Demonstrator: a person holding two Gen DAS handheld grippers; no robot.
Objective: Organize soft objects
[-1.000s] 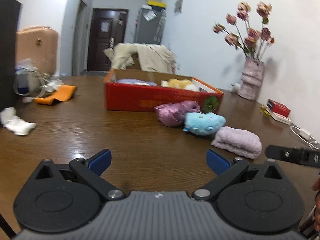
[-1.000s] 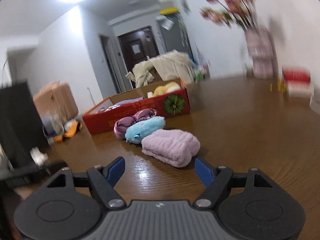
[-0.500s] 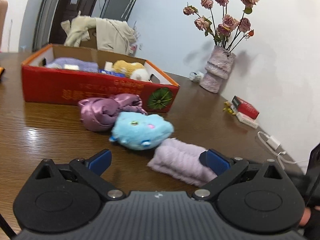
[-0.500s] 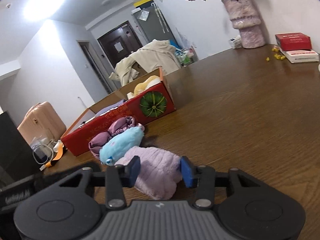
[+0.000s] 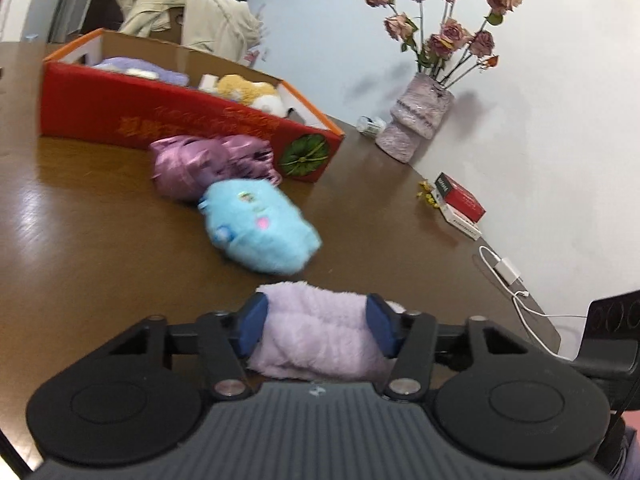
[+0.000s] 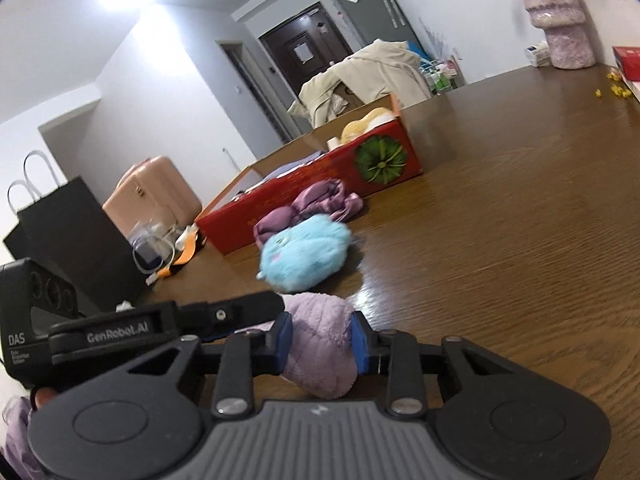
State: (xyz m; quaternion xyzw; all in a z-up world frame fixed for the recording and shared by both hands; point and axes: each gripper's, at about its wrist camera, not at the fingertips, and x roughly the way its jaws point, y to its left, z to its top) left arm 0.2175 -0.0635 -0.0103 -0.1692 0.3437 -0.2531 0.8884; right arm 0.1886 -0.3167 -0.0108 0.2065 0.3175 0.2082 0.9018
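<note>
Both grippers, left (image 5: 316, 330) and right (image 6: 322, 340), have just closed onto the lilac towel (image 5: 320, 336) (only the right view shows the black bag (image 6: 76, 240)).

"GenRobot.AI" on the left hand-held gripper (image 6: 276, 308); "DAS" on its black camera block (image 6: 24, 320)

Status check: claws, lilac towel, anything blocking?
Both claws, left and right, closing on lilac towel. Towel on table. Blue plush just ahead.
</note>
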